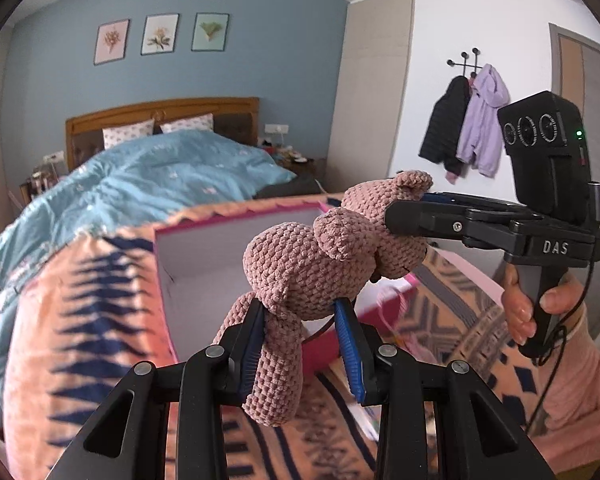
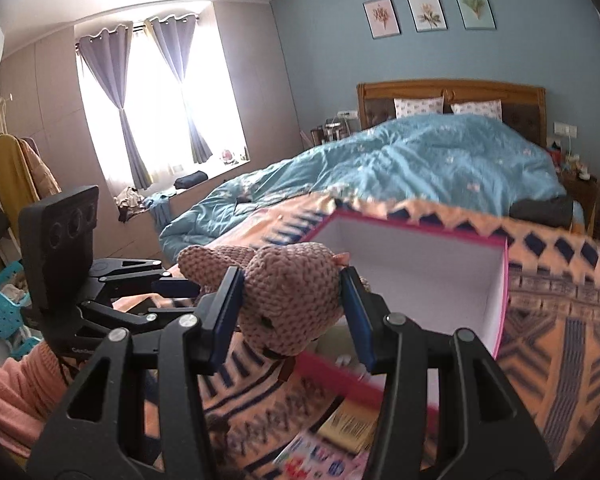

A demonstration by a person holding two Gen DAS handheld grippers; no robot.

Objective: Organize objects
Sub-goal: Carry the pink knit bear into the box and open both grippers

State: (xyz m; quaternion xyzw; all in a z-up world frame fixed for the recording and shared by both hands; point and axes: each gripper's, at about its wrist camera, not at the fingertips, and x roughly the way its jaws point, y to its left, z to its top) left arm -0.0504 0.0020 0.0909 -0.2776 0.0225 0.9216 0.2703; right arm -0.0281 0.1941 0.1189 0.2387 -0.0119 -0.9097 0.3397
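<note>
- Teddy bear (image 1: 320,256), crocheted in pink, hangs in the air over the open pink box (image 1: 204,256) on the bed's patterned blanket (image 1: 80,300).
- Left tool (image 1: 300,344) is clamped on the bear's legs; right tool (image 2: 292,312) is clamped on its head.
- Its long axis runs from one tool to the other, so neither hand is nearer.
- The box lies just below and beyond the bear.

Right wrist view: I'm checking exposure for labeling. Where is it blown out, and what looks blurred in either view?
Right wrist view: the window is blown out white; the papers at the bottom smear. Left wrist view: even light, patterned blanket soft, crochet teddy bear sharp.
</note>
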